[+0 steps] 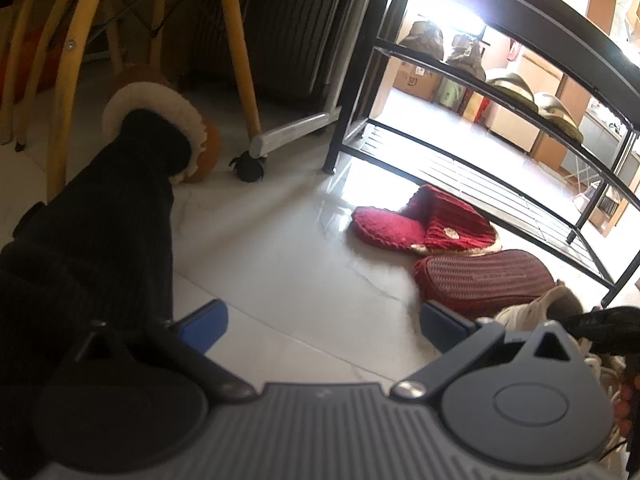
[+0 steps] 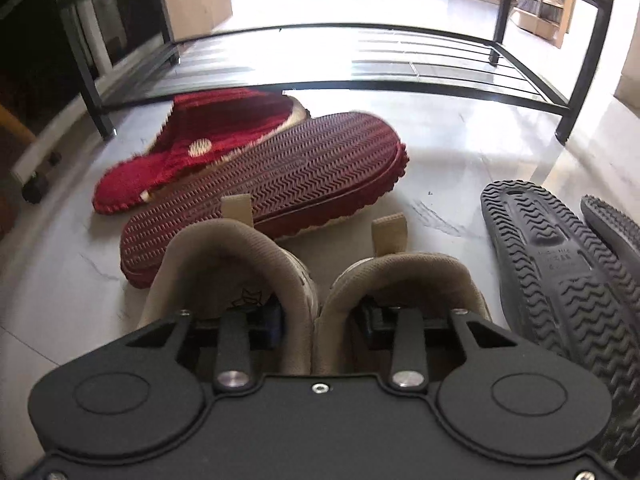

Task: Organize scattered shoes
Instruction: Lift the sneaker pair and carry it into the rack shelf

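My right gripper (image 2: 318, 320) is shut on a pair of tan sneakers (image 2: 240, 268), one finger inside each shoe, pinching their inner walls together. Two red knitted slippers lie ahead on the floor: one upright (image 2: 208, 140), one sole-up (image 2: 280, 184). They also show in the left wrist view, the upright slipper (image 1: 424, 220) and the sole-up slipper (image 1: 484, 280). My left gripper (image 1: 324, 326) is open and empty above the floor, left of the slippers. A black metal shoe rack (image 2: 400, 60) stands behind them. The tan sneakers (image 1: 532, 308) show at the left view's right edge.
Black sole-up sandals (image 2: 560, 268) lie right of the sneakers. A fleece-lined brown slipper (image 1: 160, 128) sits by yellow chair legs (image 1: 240, 52), with a black sleeve over it. A white wheeled frame (image 1: 296, 128) stands left of the rack (image 1: 480, 80), which holds olive shoes (image 1: 516, 84).
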{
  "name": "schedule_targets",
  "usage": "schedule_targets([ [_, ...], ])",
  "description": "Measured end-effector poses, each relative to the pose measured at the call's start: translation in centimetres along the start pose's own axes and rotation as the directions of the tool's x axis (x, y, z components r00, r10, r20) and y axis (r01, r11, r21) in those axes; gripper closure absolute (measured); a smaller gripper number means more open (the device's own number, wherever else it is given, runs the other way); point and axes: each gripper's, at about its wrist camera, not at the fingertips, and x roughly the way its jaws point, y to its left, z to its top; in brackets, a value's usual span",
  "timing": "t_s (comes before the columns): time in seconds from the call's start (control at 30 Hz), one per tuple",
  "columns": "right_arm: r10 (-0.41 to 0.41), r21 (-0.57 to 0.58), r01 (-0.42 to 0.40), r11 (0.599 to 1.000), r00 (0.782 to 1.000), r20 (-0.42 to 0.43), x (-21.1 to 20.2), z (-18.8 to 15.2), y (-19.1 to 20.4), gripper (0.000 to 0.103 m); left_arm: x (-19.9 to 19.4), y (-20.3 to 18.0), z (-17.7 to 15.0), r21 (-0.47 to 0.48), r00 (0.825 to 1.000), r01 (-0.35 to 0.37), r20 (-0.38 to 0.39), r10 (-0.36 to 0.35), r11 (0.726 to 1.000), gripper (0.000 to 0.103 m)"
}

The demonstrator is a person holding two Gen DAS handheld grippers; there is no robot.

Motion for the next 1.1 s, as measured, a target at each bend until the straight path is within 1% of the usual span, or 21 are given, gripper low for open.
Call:
schedule_targets([
  [0.1,0.017,0.014,-0.018,1.0,0.998,0.061,-2.1,-0.5,-0.6,0.069,0.0,0.0,0.0,0.0,1.0,0.001,-0.001,-0.001,1.0,0.0],
  [0.2,0.025,-0.005,-0.024,1.0,0.992,0.124,-3.8,-1.3,-0.7,0.069,0.1,0.0,0.0,-0.003,1.0,-0.001,-0.007,0.001,1.0,0.0],
  [0.33,0.032,-0.021,-0.028,0.999,0.976,0.215,-6.0,-2.5,-0.8,0.069,0.2,-0.2,-0.1,0.009,1.0,-0.001,-0.011,0.001,1.0,0.0],
  [0.47,0.025,0.014,-0.03,0.999,0.969,0.244,-6.7,-2.6,-1.0,0.069,0.1,-0.3,-0.2,0.015,1.0,-0.004,-0.009,0.004,1.0,0.0],
  [0.57,0.014,0.007,-0.017,1.0,0.963,0.268,-7.2,-2.9,-0.9,0.069,0.1,-0.2,-0.2,0.016,1.0,-0.006,-0.009,0.006,1.0,0.0],
  [0.7,0.006,-0.005,-0.005,1.0,0.946,0.324,-8.3,-3.7,-0.7,0.069,0.2,-0.4,-0.2,0.024,1.0,-0.008,-0.013,0.008,1.0,0.0],
  [0.77,-0.001,-0.004,0.002,1.0,0.932,0.362,-9.2,-3.9,-0.8,0.069,0.3,-0.5,-0.3,0.032,1.0,-0.008,-0.013,0.009,0.999,0.0],
  [0.9,-0.008,0.026,-0.003,1.0,0.913,0.408,-10.4,-3.4,-1.5,0.069,0.3,-0.7,-0.3,0.041,1.0,-0.009,-0.013,0.01,0.999,0.0],
  [0.97,-0.011,0.048,-0.011,0.999,0.902,0.431,-11.1,-2.5,-2.2,0.069,0.3,-0.8,-0.4,0.044,1.0,-0.011,-0.014,0.012,0.999,0.0],
  [1.1,-0.01,0.073,-0.026,0.997,0.888,0.46,-11.8,-0.8,-3.2,0.07,0.4,-0.9,-0.4,0.048,1.0,-0.016,-0.017,0.017,0.999,0.0],
])
